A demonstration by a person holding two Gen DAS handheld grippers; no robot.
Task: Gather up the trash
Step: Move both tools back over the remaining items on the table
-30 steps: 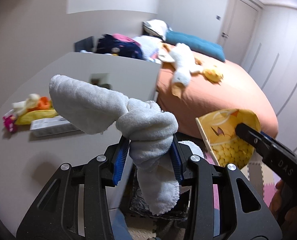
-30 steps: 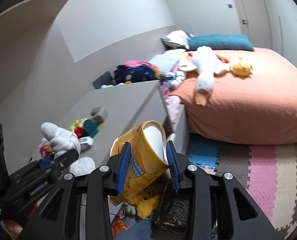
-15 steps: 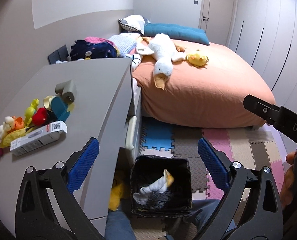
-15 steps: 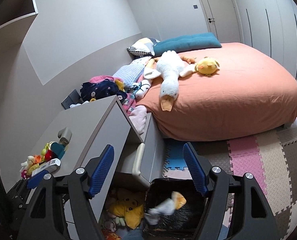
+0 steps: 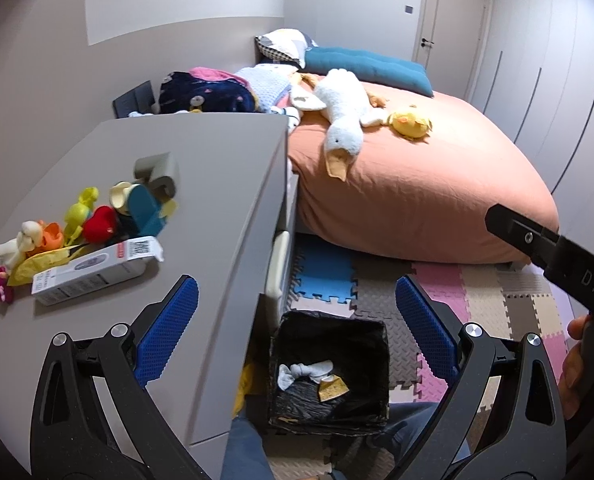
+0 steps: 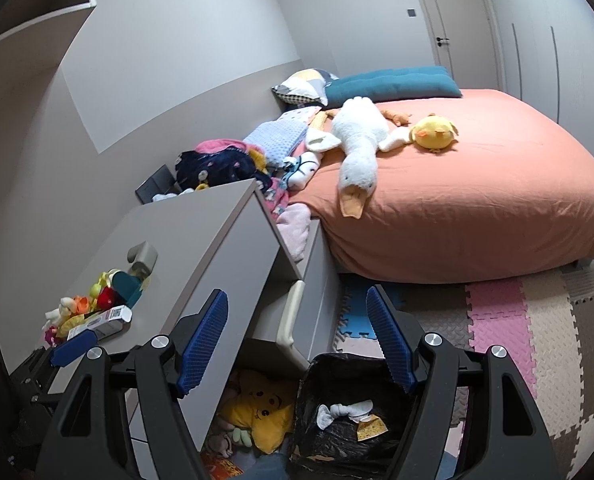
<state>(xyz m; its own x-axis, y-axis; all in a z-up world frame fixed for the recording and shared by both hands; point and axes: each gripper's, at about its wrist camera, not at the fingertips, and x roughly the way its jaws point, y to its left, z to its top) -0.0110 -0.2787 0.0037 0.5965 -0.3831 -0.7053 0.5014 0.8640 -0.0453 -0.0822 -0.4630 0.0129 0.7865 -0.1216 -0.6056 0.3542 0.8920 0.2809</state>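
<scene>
Both claws, left and right, are spread empty above the black-lined square bin; remaining white carton is found up-left on the grey bench, nearer the left claw.

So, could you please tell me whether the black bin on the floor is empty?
Not empty. The black bin holds a knotted white cloth and a yellow snack wrapper on its black liner.

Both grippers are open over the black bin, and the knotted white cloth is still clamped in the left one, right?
Not quite. Both the left gripper and right gripper are open, but the white cloth lies inside the black bin, as the left wrist view shows.
</scene>
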